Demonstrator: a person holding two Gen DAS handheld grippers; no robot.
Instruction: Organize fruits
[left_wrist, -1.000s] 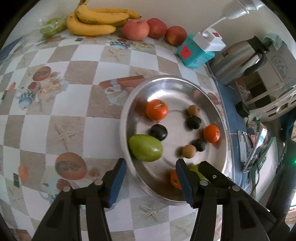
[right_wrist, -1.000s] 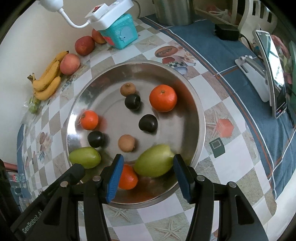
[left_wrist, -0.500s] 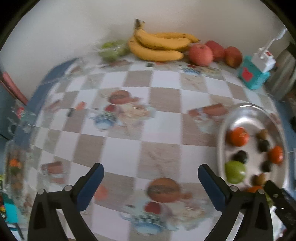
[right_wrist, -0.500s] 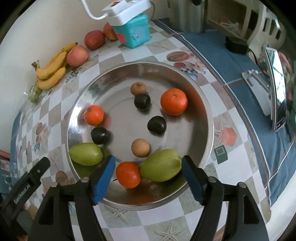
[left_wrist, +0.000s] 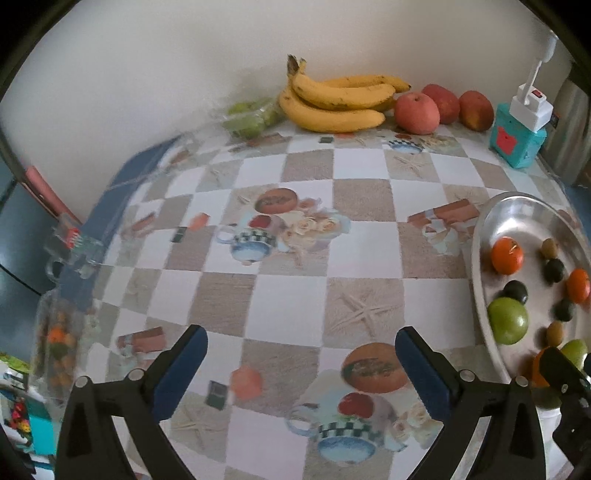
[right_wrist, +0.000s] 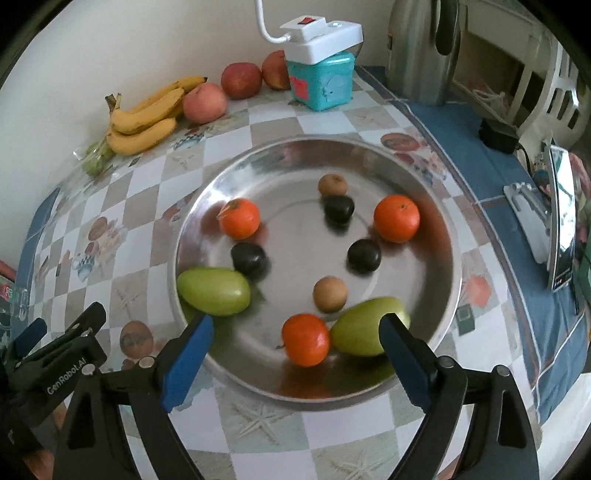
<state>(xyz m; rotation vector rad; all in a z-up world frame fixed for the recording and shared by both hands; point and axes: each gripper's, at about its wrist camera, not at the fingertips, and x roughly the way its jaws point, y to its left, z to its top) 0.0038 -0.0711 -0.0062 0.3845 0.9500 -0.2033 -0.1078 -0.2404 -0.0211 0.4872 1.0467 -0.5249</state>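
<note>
Right wrist view: right gripper (right_wrist: 295, 341) hangs over the near rim of a round metal tray (right_wrist: 448, 236), jaws spread wide and just widened further, pads pressing on nothing. Between the blue fingers (right_wrist: 186, 360), low in the frame, sit an orange fruit (right_wrist: 306, 339) and a green mango (right_wrist: 364, 326); the mango's right end lies just behind the right finger, whether touching cannot be told. A second green mango (right_wrist: 213, 291) lies at the tray's left edge, above the left finger. Higher on the tray: two more orange fruits (right_wrist: 240, 218), three dark round fruits (right_wrist: 249, 258), two small brown fruits (right_wrist: 330, 294), all apart from the fingers. Bananas (right_wrist: 146, 120) and red apples (right_wrist: 242, 79) line the wall at upper left, beside a teal box (right_wrist: 321, 83) carrying a white power strip (right_wrist: 321, 37). Left gripper shows at lower left of this frame.

Left wrist view: left gripper (left_wrist: 301, 360) hangs over the checkered tablecloth (left_wrist: 288, 295), jaws fully apart, having just opened, nothing between them but printed cloth. The tray and its fruit sit at the right edge of the frame, outside the right finger. Bananas and apples lie along the wall at top centre, well apart from the fingers. Left side of the frame is blurred.
</note>
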